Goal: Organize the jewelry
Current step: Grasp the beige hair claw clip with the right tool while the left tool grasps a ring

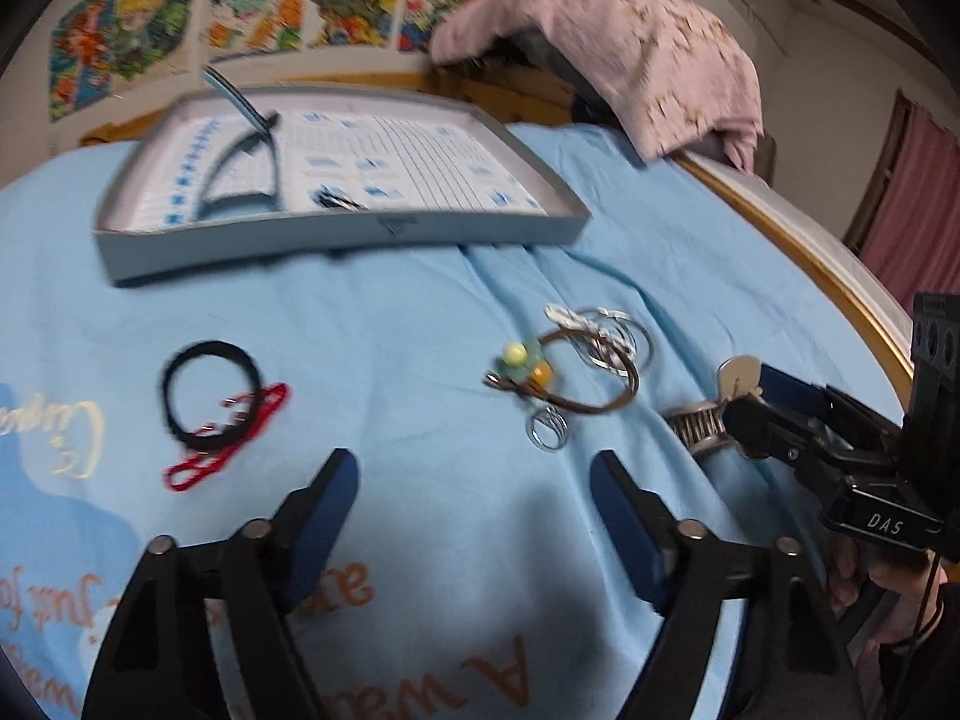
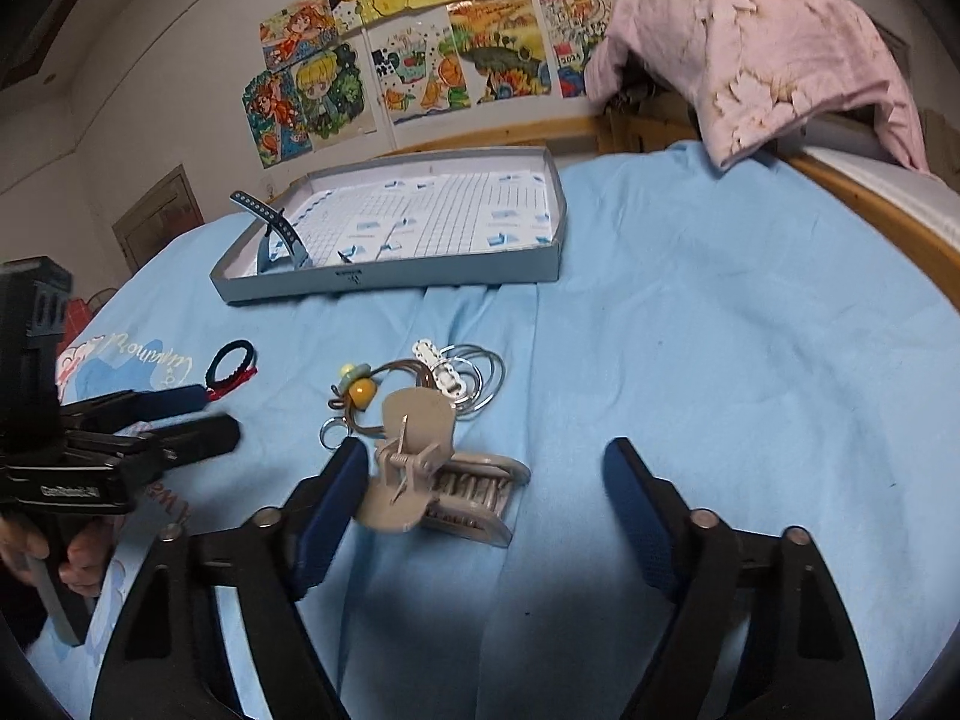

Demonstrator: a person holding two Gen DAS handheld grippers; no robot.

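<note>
Jewelry lies on a light blue sheet (image 1: 420, 324). My left gripper (image 1: 474, 474) is open over bare sheet, with nothing between its fingers. A black hair tie (image 1: 210, 396) on a red cord (image 1: 234, 438) lies ahead to its left. A brown cord bracelet with yellow and orange beads (image 1: 528, 369), silver rings (image 1: 618, 336) and a small spiral ring (image 1: 546, 429) lie ahead to its right. My right gripper (image 2: 486, 468) is open around a beige claw hair clip (image 2: 444, 480), which lies close to its left finger; the pads do not press it.
A grey shallow tray (image 1: 336, 240) with a printed grid sheet stands farther back and holds a blue strap (image 1: 240, 168). A pink cloth (image 2: 756, 42) hangs over the wooden bed frame (image 2: 888, 210) at the back right. Drawings cover the wall behind.
</note>
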